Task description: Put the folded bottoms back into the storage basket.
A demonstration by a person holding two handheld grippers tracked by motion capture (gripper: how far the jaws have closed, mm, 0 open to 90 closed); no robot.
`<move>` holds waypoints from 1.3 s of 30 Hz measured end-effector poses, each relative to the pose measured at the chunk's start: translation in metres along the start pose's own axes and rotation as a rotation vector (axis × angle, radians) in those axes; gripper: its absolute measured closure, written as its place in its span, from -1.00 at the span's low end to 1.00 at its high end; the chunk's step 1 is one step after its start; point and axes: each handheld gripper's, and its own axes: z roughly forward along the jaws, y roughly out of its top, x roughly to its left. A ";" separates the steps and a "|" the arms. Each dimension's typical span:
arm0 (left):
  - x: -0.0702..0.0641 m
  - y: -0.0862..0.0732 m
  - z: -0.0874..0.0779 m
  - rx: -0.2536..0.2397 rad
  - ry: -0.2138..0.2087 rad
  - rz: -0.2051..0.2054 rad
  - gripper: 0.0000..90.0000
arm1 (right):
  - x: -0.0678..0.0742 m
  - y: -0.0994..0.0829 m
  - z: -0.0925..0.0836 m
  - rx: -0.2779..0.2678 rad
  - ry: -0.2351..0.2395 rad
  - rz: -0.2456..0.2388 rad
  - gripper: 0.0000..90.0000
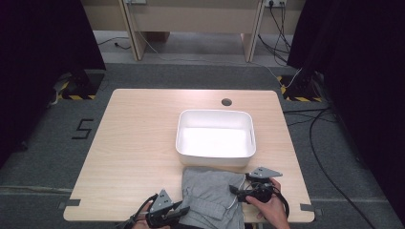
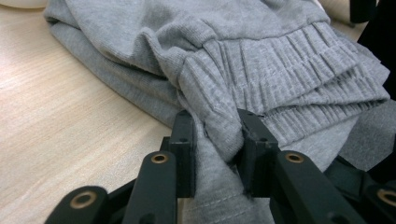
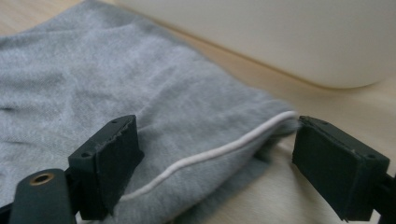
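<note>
1 grey sweatpants (image 1: pixel 212 198) at worktop (image 1: pixel 138 143) front edge, before 1 white tub (image 1: pixel 216 138). Left gripper (image 2: pixel 215 140) pinching ribbed waistband; right gripper (image 3: pixel 215 158) wide, straddling white-piped hem.

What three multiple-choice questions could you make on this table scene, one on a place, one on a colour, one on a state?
1. Where does the white tub stand?
A. beyond the grey garment
B. on the floor
C. on the garment

2. What colour is the cord on the garment?
A. red
B. white
C. black

3. How are the left tongs?
A. wide open
B. shut on the tub
C. shut on the garment

Answers: 1 A, the high view shows it farther up the table; 2 B, a white line crosses the cloth; 3 C, the ribbed band is pinched.
</note>
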 end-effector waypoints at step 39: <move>-0.019 0.014 -0.001 -0.014 0.051 0.105 0.67 | 0.016 -0.005 -0.010 -0.161 0.077 -0.051 0.49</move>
